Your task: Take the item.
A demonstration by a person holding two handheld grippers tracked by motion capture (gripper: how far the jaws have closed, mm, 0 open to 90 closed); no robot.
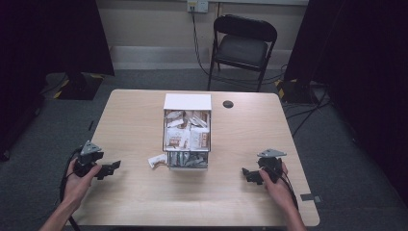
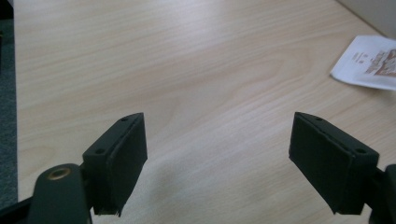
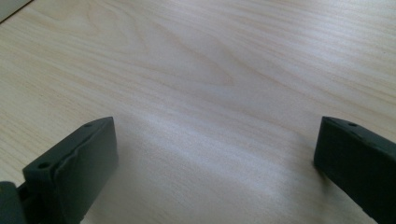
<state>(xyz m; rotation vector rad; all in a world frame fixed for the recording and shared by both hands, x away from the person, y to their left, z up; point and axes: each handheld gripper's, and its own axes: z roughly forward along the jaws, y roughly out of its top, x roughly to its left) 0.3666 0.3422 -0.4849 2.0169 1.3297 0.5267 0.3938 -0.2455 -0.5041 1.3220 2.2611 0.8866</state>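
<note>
A white box (image 1: 187,132) stands at the middle of the wooden table (image 1: 134,192), packed with several white and brown sachets. One loose sachet (image 1: 157,160) (image 2: 369,63) lies on the table just left of the box's near corner. My left gripper (image 1: 111,168) (image 2: 217,161) hovers low over the table's near left, open, with only bare wood between its jaws; the sachet lies ahead and to its right. At the near right my right gripper (image 1: 247,174) (image 3: 215,168) is open too, above bare wood, pointing toward the box.
A small dark round mark (image 1: 228,104) sits on the table right of the box's far end. A black folding chair (image 1: 243,45) stands beyond the far edge. Cables trail on the floor at the back right.
</note>
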